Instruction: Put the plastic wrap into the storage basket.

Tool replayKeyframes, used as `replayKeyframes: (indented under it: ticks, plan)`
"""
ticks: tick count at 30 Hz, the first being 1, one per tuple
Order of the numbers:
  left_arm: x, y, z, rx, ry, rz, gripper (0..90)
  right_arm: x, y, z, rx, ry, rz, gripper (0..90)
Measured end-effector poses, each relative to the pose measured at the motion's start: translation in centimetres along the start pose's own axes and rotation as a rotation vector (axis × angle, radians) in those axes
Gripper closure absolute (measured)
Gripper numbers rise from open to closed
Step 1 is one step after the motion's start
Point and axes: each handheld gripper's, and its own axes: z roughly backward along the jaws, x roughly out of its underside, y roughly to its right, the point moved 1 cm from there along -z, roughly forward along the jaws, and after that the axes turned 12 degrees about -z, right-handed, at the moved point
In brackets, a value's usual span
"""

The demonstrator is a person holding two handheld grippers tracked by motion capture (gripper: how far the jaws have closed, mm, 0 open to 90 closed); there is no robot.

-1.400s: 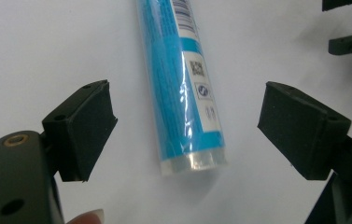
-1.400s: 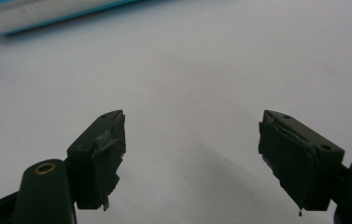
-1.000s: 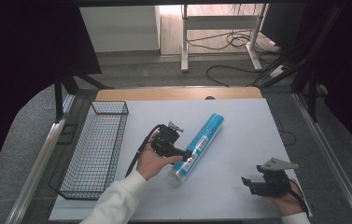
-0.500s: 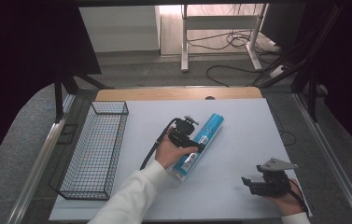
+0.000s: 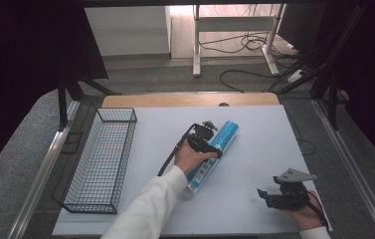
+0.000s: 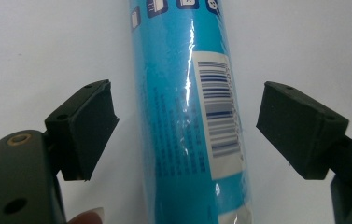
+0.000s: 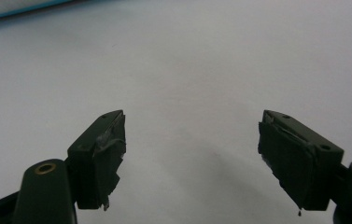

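Blue tube (image 6: pixel 190 121) between left tool (image 6: pixel 185 126) jaws (untouched)

Wire basket (image 5: pixel 100 159) on white table (image 5: pixel 254 149)

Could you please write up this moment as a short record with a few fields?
surface: white table
main item: blue tube, lying flat on the table
left hand-held gripper: open, jaws either side of the tube, not touching it
right hand-held gripper: open, empty, over bare table near the front right
container: black wire basket on the left, looks empty
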Motion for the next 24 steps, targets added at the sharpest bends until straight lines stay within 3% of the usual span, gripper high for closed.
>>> replayKeyframes:
  ticks: [6, 10, 13, 16, 24]
  plan:
    - [-0.9, 0.0, -1.2, -0.031, -0.044, -0.006, 19.0, 0.0, 0.0, -0.1, 0.001, -0.008, 0.0, 23.5]
    - [-1.0, -0.1, -2.3, -0.03, -0.083, 0.012, 21.5, 0.1, 0.1, -0.2, 0.004, -0.01, 0.004, 23.4]
    - [-1.0, -0.4, -2.9, 0.0, -0.092, 0.042, 24.3, 0.1, 0.1, -0.2, 0.006, -0.011, 0.003, 23.4]
    - [-1.0, -0.3, -2.9, 0.02, -0.098, 0.04, 29.8, 0.1, 0.1, -0.2, 0.009, -0.017, 0.001, 23.4]
    - [-1.1, -0.9, -2.9, 0.061, -0.104, 0.093, 31.3, 0.1, 0.1, -0.2, 0.02, -0.021, 0.003, 23.5]
